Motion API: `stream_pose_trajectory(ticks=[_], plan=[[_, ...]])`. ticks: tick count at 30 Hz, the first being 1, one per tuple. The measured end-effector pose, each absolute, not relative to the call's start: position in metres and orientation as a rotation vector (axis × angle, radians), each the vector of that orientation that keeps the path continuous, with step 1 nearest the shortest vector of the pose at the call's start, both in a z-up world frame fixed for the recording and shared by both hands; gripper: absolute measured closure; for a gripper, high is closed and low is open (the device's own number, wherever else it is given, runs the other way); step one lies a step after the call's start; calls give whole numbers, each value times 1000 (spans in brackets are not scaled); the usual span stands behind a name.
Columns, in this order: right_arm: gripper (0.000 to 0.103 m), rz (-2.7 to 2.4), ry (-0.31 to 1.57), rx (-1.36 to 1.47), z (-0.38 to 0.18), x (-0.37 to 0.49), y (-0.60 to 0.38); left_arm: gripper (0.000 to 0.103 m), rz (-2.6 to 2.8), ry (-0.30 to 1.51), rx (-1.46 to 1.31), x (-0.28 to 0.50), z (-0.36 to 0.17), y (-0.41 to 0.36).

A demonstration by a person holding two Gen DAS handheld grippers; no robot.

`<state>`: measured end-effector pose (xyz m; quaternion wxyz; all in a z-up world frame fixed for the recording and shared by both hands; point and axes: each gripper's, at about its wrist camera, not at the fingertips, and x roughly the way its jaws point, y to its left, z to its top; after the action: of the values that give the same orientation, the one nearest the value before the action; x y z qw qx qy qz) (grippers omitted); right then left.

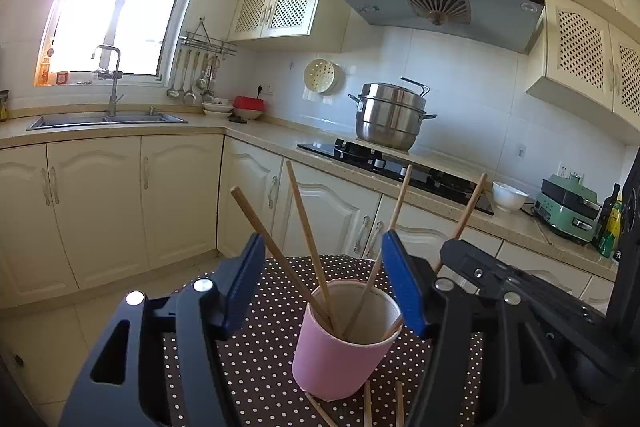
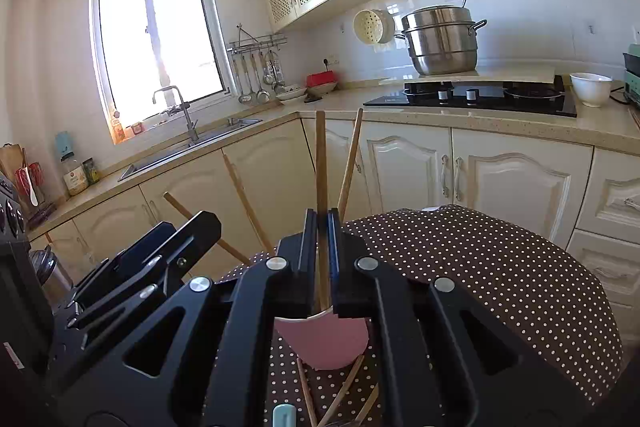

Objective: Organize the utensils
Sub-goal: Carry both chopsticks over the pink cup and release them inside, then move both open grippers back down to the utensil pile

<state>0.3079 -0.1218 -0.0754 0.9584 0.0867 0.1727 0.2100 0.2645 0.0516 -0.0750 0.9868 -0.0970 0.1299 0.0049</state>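
Four chopsticks (image 1: 308, 243) already stand in the pink cup (image 1: 340, 359) on the dotted tabletop (image 1: 260, 367); several more lie beside it, unsorted. Left gripper (image 1: 324, 283) hangs released around the cup; right gripper (image 2: 322, 227) clenches one chopstick (image 2: 321, 155) above it.

A pink paper cup with a white inside (image 1: 340, 359) stands upright on the brown white-dotted cloth of the bench (image 1: 264, 359). Several thin wooden chopsticks (image 1: 308, 243) stand in it, leaning outward in different directions with their tips resting against the inner wall. One more upright wooden chopstick (image 2: 321, 163) runs down into the cup's mouth, pinched between the black pads of the right claw (image 2: 322, 227). A few loose wooden chopsticks (image 2: 306, 391) lie flat on the cloth just in front of the cup's base.
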Motion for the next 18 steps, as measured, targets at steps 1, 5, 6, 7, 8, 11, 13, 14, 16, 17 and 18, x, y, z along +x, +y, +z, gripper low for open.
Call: stream_pose_trajectory(ticks=[1,5,6,7,8,11,13,14,16,17,18], plan=[[96,424,348,174,-75,306,-122,42,11,261,-195,263,-74,52],[96,419,340,171,-69,297,-123,41,12,262,-193,254,-70,53],[95,418,339,171,-68,296,-123,40,13,263,-190,252,-68,53],[95,417,336,171,-67,294,-124,39,14,263,-187,249,-67,52],[94,413,333,171,-66,291,-125,38,15,262,-184,246,-66,52],[80,397,320,177,-63,282,-131,35,8,274,-175,236,-63,53],[64,385,309,182,-61,274,-137,34,7,281,-175,231,-62,53],[55,381,303,186,-61,271,-140,34,3,291,-178,228,-62,53],[55,371,296,185,-60,264,-145,34,-10,314,-183,223,-63,53],[55,370,299,186,-60,261,-147,34,-18,330,-185,221,-64,52],[55,369,302,187,-61,259,-150,34,-28,347,-182,219,-66,52]])
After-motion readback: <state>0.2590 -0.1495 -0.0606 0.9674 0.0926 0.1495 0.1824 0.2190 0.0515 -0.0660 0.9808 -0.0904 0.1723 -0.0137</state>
